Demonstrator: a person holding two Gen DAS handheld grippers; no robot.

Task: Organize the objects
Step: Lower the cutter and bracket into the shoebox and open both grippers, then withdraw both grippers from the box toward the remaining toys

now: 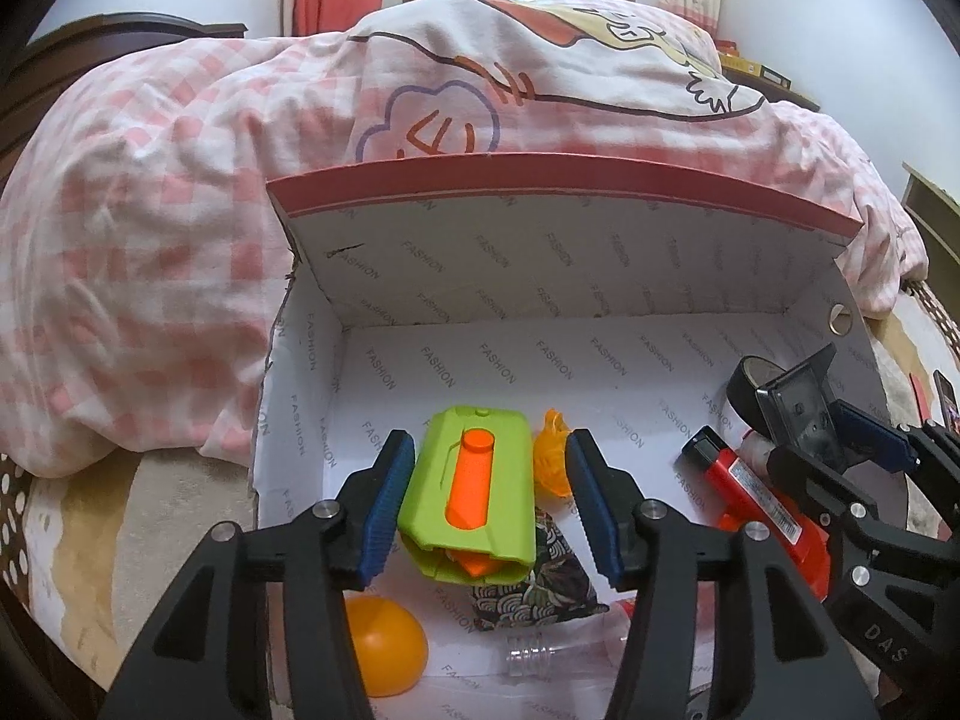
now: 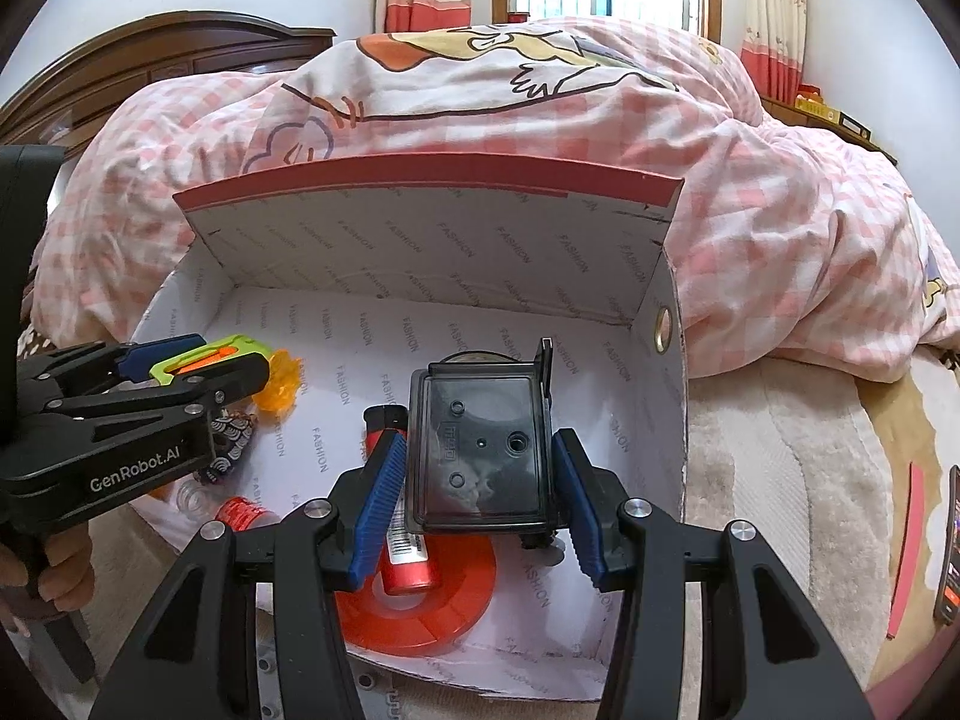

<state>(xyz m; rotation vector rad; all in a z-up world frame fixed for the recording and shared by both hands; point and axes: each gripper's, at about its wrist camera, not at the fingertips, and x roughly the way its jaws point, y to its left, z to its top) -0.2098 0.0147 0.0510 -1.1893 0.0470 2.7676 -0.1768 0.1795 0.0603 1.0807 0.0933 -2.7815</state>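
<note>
My left gripper (image 1: 489,507) is shut on a green and orange toy (image 1: 471,495) and holds it over the left part of the open white box (image 1: 456,276). It also shows in the right wrist view (image 2: 198,360). My right gripper (image 2: 474,486) is shut on a dark clear plastic case (image 2: 477,450) over the right part of the box (image 2: 420,246); the case also shows in the left wrist view (image 1: 798,405). Under it lie a red tube (image 2: 408,564) and an orange-red ring (image 2: 444,606).
In the box also lie an orange ball (image 1: 384,642), an orange crinkled piece (image 1: 552,462), a patterned pouch (image 1: 540,582), a clear bottle neck (image 1: 531,654) and a black tape roll (image 1: 750,387). The box stands on a bed with a pink checked quilt (image 1: 150,252).
</note>
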